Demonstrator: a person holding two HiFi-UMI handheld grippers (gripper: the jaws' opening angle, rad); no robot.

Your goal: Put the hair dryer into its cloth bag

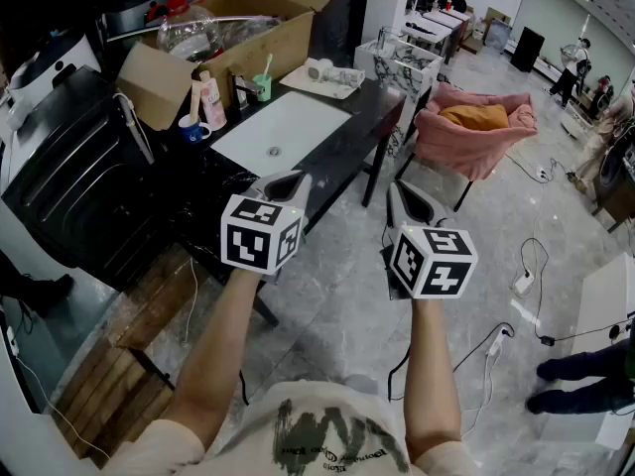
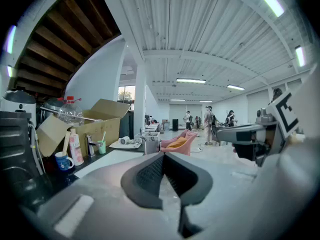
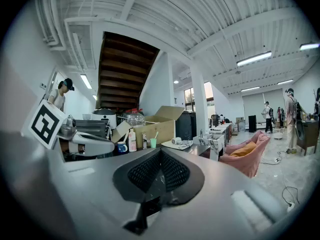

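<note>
A white hair dryer (image 1: 321, 70) lies on a pale cloth (image 1: 319, 82) at the far end of the black table (image 1: 352, 117); whether that cloth is the bag I cannot tell. The dryer shows small in the left gripper view (image 2: 125, 140) and the right gripper view (image 3: 176, 141). My left gripper (image 1: 288, 181) hovers over the table's near corner, shut and empty, its jaws closed together (image 2: 163, 156). My right gripper (image 1: 402, 194) hangs beside it over the floor, shut with nothing in it (image 3: 160, 154). Both are well short of the dryer.
A white mat (image 1: 281, 129) covers the table's middle. Behind it stand an open cardboard box (image 1: 238, 38), a blue mug (image 1: 192, 127), a pink bottle (image 1: 211, 107) and a green cup (image 1: 262, 87). A black appliance (image 1: 69, 186) fills the left. A pink chair (image 1: 476, 127) and floor cables (image 1: 526, 281) lie right.
</note>
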